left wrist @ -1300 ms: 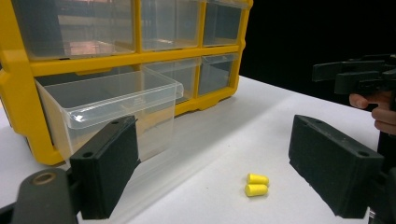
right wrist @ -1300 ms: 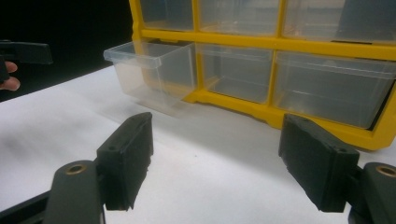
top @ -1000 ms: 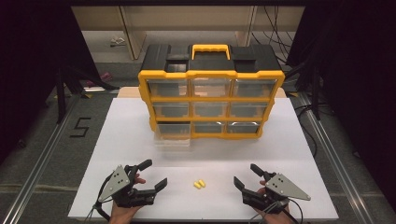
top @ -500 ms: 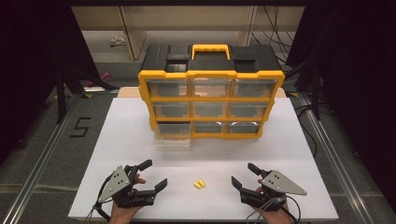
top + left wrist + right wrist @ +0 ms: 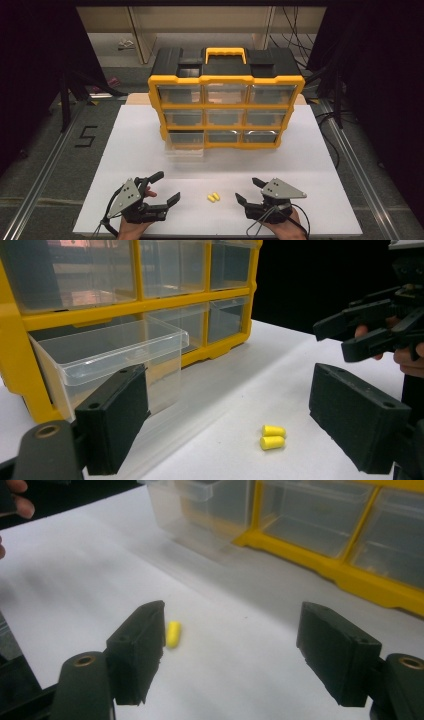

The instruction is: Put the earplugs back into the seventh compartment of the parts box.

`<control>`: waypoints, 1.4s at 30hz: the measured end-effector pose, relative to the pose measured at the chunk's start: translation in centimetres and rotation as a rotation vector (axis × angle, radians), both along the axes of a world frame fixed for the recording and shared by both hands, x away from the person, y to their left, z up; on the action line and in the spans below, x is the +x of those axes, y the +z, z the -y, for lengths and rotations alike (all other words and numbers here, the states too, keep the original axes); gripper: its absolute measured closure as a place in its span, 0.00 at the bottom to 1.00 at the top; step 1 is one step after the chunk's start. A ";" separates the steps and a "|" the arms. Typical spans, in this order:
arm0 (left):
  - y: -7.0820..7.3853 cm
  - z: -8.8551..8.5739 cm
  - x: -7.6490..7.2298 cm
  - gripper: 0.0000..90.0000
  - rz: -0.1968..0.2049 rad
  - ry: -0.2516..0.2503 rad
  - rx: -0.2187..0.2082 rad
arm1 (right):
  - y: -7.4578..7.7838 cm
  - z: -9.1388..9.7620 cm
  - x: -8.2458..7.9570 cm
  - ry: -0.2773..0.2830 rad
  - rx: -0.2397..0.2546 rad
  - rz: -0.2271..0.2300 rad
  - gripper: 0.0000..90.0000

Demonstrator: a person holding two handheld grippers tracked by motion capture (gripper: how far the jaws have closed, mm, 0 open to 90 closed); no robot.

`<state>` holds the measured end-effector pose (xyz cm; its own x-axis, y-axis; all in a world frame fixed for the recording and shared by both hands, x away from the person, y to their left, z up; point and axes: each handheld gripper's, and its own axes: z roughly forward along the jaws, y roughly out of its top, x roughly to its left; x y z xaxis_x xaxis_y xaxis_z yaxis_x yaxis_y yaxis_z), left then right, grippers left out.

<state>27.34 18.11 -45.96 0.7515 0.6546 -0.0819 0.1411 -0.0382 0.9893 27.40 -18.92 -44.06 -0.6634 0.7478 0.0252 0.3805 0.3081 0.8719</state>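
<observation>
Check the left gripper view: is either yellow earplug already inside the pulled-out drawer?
No, both yellow earplugs lie on the white table, apart from the open clear drawer.

So the yellow-and-black plastic drawer cabinet (image 5: pixel 226 97) sits at the far middle of the white table (image 5: pixel 320 165), three rows of three clear drawers facing the person. The clear plastic drawer (image 5: pixel 115 352) at bottom left is pulled out toward the near edge. Two small yellow foam earplugs (image 5: pixel 214 197) lie side by side, touching, on the table well in front of the cabinet, near the front edge. The left tool (image 5: pixel 159 189) is just left of them and the right tool (image 5: pixel 248 190) just right, so the earplugs are between the two, nothing touching them.
</observation>
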 end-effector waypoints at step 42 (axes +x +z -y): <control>0.0 -0.1 -0.1 0.18 0.007 0.005 0.000 | -0.9 -7.4 5.5 0.184 -0.301 -0.282 0.48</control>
